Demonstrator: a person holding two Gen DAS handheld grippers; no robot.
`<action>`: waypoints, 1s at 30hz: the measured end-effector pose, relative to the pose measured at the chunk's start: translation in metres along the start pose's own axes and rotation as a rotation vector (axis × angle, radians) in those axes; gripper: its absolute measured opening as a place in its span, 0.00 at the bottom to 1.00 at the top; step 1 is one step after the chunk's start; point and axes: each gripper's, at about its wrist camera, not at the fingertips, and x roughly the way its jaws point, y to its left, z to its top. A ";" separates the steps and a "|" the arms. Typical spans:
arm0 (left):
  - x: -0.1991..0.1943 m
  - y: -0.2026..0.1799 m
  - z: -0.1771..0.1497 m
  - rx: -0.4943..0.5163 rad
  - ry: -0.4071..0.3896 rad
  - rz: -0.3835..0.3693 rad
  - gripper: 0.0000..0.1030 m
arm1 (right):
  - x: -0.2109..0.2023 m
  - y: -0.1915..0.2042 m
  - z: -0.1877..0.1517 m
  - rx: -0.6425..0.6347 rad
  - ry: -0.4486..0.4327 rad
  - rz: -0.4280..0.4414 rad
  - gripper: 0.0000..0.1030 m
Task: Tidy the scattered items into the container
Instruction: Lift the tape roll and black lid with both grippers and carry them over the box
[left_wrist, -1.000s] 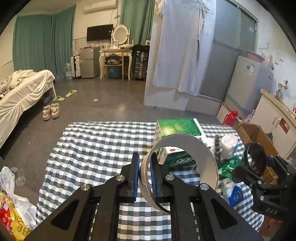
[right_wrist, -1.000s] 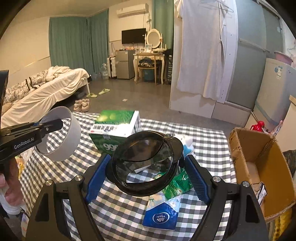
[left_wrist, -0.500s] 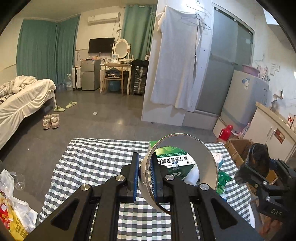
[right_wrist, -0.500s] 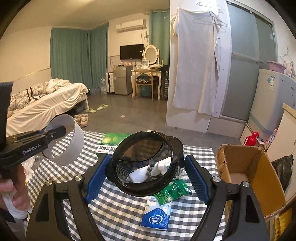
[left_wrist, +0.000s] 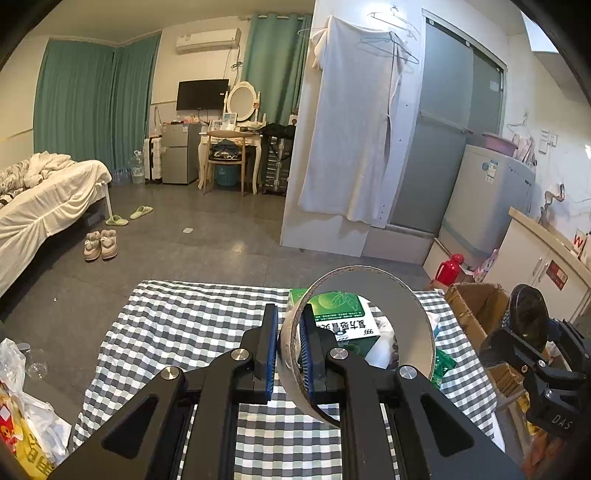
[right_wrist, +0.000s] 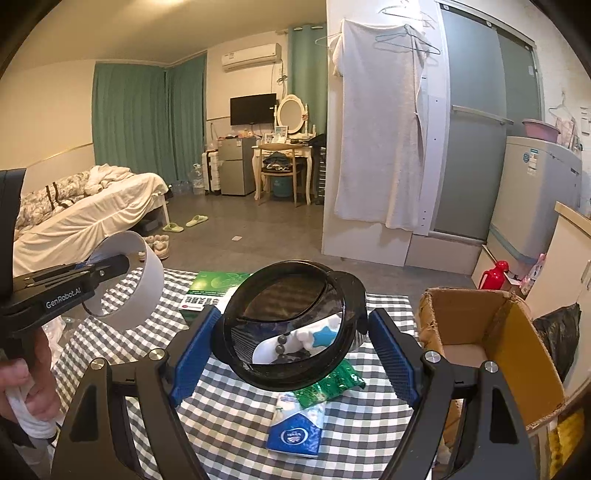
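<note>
My left gripper (left_wrist: 289, 350) is shut on the wall of a wide grey tape roll (left_wrist: 413, 314) and holds it above the checked table (left_wrist: 177, 328); the roll also shows in the right wrist view (right_wrist: 147, 273). My right gripper (right_wrist: 295, 354) is shut on a dark round lidded container (right_wrist: 291, 295) held above the table. A green box (left_wrist: 340, 314), a blue tissue pack (right_wrist: 295, 432), a green packet (right_wrist: 328, 386) and a bead string (right_wrist: 280, 345) lie on the cloth. An open cardboard box (right_wrist: 480, 332) stands at the table's right end.
A bed (left_wrist: 40, 206) and shoes (left_wrist: 101, 243) are at the left on the floor. A red jug (left_wrist: 448, 267), a washing machine (left_wrist: 487, 199) and a cabinet (left_wrist: 546, 266) stand at the right. Plastic bags (left_wrist: 26, 424) lie at the table's left.
Both grippers have risen with their loads, and both views have tilted up. The table items sit lower in both views than before.
</note>
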 end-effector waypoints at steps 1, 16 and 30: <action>0.000 -0.002 0.000 0.002 -0.001 -0.003 0.11 | -0.001 -0.003 0.000 0.004 0.000 -0.004 0.79; 0.007 -0.050 0.001 0.056 0.000 -0.069 0.11 | -0.020 -0.046 -0.002 0.054 -0.017 -0.094 0.79; 0.018 -0.109 0.002 0.128 0.012 -0.161 0.11 | -0.042 -0.090 -0.005 0.096 -0.028 -0.205 0.79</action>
